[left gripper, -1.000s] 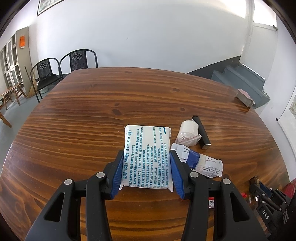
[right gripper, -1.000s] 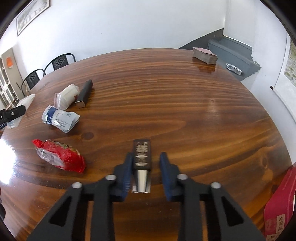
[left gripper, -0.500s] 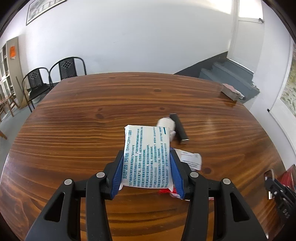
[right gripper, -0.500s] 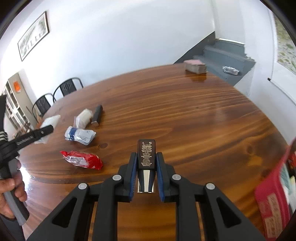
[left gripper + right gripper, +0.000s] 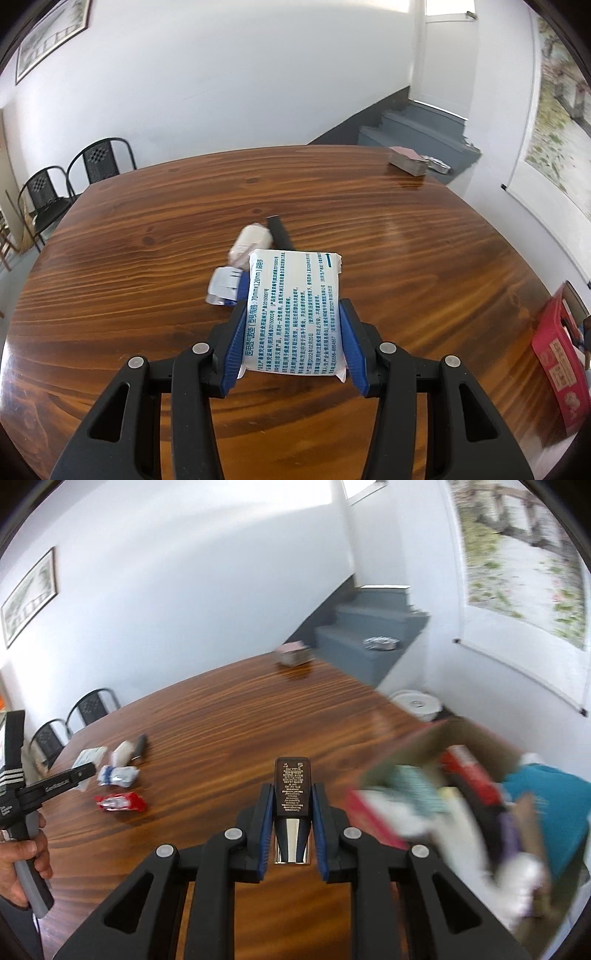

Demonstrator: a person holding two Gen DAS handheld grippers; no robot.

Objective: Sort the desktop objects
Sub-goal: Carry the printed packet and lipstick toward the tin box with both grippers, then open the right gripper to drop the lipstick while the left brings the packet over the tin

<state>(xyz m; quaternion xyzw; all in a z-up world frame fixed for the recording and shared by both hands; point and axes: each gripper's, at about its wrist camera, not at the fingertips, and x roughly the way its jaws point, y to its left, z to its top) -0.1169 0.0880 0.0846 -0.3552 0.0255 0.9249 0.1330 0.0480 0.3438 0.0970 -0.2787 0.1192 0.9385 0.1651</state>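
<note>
My left gripper (image 5: 292,334) is shut on a white packet with blue-green print (image 5: 293,310), lifted above the wooden table (image 5: 406,258). Behind the packet lie a white bandage roll (image 5: 251,243), a black bar (image 5: 279,232) and a blue-and-white pouch (image 5: 226,286). My right gripper (image 5: 291,829) is shut on a dark bottle with a chrome end (image 5: 292,794), held over the table (image 5: 229,716). To its right stands an open cardboard box (image 5: 476,801) with several items, blurred. A red packet (image 5: 122,801), the pouch (image 5: 118,775) and the roll (image 5: 123,751) lie at the left.
A stack of cards (image 5: 408,164) sits at the table's far right edge. A red box (image 5: 561,354) shows at the right of the left wrist view. Two black chairs (image 5: 74,181) stand beyond the far left. A hand (image 5: 22,864) holds the left gripper's handle.
Both grippers have swung to the right with their loads. The right one has risen and the open box has come into its view. The left one now looks past the pouch and roll.
</note>
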